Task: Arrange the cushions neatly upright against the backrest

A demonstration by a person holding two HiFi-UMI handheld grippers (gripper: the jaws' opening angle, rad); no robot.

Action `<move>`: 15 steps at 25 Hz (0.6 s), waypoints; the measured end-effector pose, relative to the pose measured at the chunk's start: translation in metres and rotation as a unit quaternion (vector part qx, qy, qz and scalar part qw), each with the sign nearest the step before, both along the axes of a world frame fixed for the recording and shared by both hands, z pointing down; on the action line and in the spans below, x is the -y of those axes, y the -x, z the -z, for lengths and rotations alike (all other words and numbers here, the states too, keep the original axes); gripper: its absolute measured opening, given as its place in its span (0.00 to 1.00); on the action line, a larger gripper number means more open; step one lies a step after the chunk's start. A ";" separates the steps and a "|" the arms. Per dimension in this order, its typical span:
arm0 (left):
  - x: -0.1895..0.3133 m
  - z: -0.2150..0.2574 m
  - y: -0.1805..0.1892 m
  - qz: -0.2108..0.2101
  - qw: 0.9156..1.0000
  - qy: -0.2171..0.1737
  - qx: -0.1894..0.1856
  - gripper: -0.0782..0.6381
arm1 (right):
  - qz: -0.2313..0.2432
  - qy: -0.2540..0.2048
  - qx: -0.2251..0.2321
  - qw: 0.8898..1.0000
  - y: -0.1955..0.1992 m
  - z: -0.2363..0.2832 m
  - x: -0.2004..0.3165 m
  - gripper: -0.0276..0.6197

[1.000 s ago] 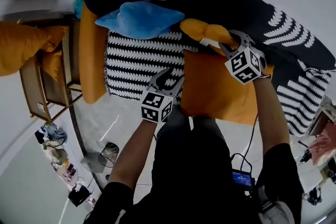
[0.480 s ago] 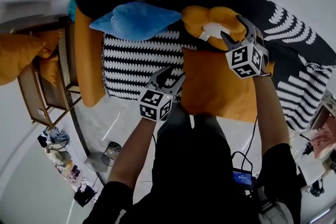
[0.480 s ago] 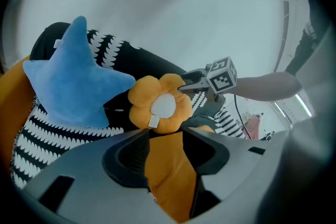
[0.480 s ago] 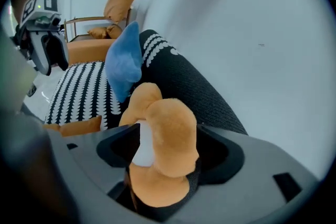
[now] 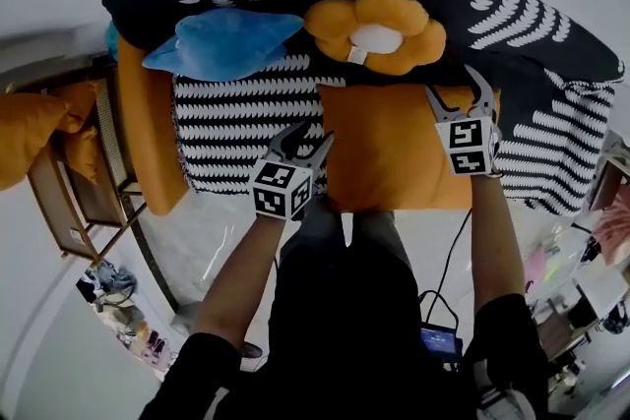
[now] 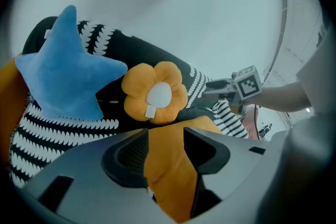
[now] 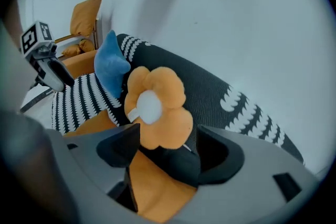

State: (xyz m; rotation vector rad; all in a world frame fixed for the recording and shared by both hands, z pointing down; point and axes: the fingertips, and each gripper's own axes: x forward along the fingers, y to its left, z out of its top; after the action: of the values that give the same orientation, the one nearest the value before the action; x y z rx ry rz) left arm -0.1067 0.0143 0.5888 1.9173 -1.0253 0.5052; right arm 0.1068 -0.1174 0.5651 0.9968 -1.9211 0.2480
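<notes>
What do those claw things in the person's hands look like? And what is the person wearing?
The left gripper and the right gripper look alike: two curved grey jaws with dark pads, and a white cube printed with black square markers. The person wears black short sleeves. A thin black cable hangs beside the right arm.

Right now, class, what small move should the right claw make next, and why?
Probably lower the right claw, whose jaws have just been opening with nothing between them, onto the flat orange square cushion. The left claw pinches its other edge; the flower cushion and star cushion stand upright.
</notes>
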 end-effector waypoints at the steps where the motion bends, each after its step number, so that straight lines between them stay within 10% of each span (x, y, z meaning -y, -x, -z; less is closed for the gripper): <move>1: -0.003 -0.006 -0.001 0.003 1.000 0.009 0.001 0.43 | -0.014 0.007 -0.001 1.000 -0.013 -0.005 -0.012 0.58; 9: -0.045 -0.072 -0.037 0.044 0.995 0.091 0.026 0.52 | -0.152 0.098 0.011 0.983 -0.157 -0.064 -0.093 0.58; 15: -0.088 -0.092 -0.037 0.089 0.984 0.127 0.093 0.52 | -0.290 0.142 0.089 0.942 -0.233 -0.092 -0.130 0.58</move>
State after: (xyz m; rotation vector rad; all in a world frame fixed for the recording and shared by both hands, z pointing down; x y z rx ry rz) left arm -0.0700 0.1018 0.6804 1.5587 -1.1786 0.6854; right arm 0.3398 0.0122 0.6571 1.3536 -1.6363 0.9549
